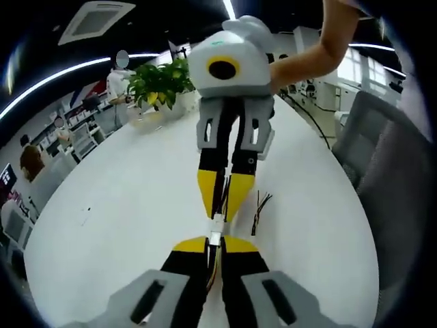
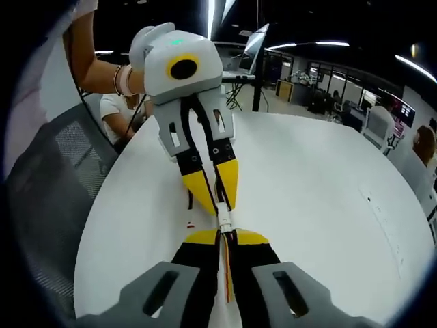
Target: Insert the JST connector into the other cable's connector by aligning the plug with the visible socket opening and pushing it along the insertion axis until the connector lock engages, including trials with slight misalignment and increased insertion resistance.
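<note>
The left gripper (image 1: 216,247) was clenched on its cable, its yellow tips closed around the wires with the white JST connector (image 1: 216,229) jutting just past them. Directly opposite, nose to nose, the right gripper (image 1: 223,196) was likewise closed on the other cable's connector, whose own body was hard to tell apart from the first one at the joint. In the right gripper view the same meeting appeared from the other side: the right gripper (image 2: 227,240) held red and yellow wires (image 2: 226,270) running back between its jaws, and the white connector pair (image 2: 224,220) sat touching at the tips of the left gripper (image 2: 217,193). Whether the lock had engaged could not be read from the pictures. The step in hand looked like the final push, and doing it well would probably mean keeping both grippers on one straight line, pressing along that axis without twisting, and backing off to realign if resistance rose. A loose bundle of dark wires (image 1: 258,210) lay on the white tabletop (image 1: 123,205) just to the right of the joint, and a potted plant (image 1: 160,83) stood at the far end.
</note>
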